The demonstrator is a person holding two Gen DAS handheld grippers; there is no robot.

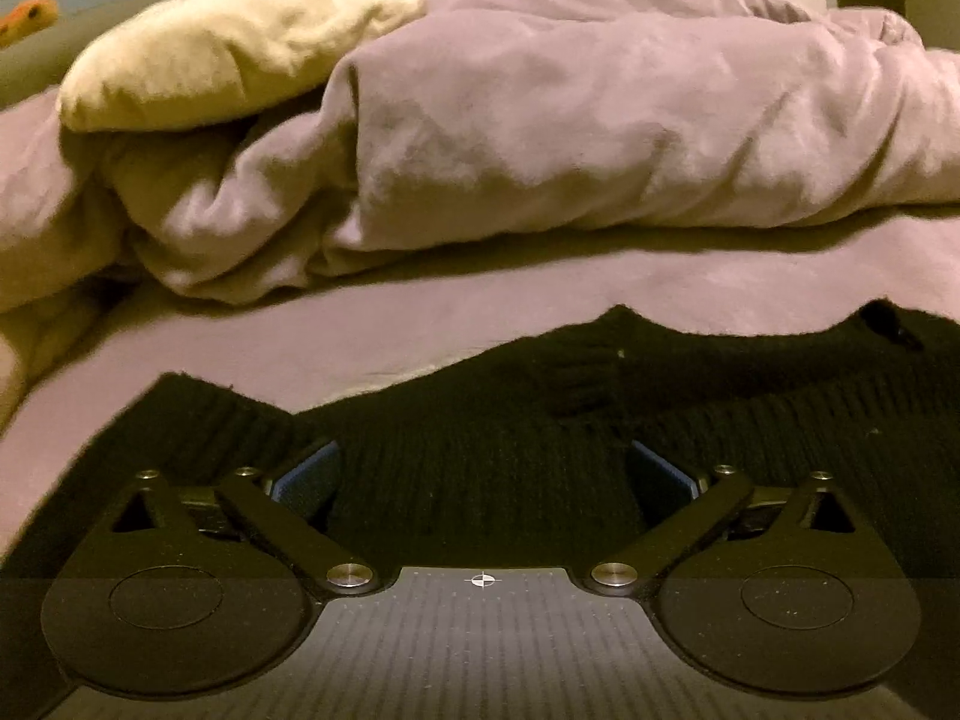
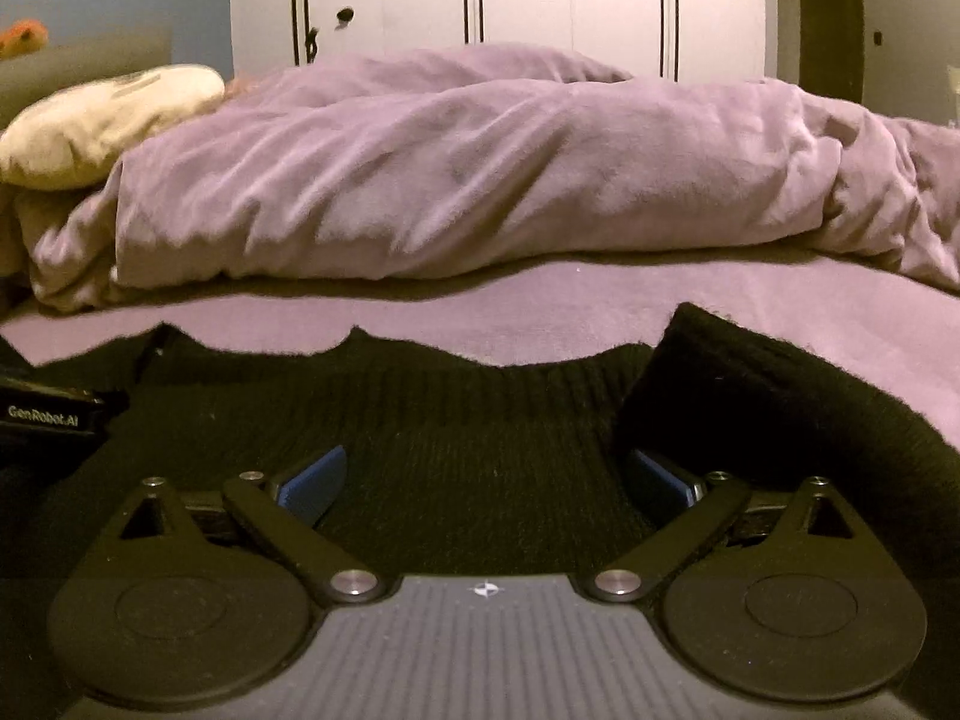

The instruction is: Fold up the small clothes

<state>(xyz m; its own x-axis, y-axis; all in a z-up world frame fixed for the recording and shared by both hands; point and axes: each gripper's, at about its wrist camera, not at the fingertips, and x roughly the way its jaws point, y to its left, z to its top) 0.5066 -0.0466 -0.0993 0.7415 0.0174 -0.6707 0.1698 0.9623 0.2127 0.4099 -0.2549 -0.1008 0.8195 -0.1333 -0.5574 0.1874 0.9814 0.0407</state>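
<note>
A black ribbed knit garment lies spread on the purple bed sheet. In the left wrist view a ribbed sleeve cuff is folded onto its body. My left gripper hovers low over the knit, its blue pads wide apart, nothing pressed between them. In the right wrist view the same garment fills the foreground, with a folded-up sleeve at the right. My right gripper stands open over the knit, pads apart and gripping nothing. The other gripper's body shows at the left edge.
A bunched purple duvet lies across the bed behind the garment, with a cream pillow at the back left. White wardrobe doors stand beyond the bed. A strip of bare sheet separates garment and duvet.
</note>
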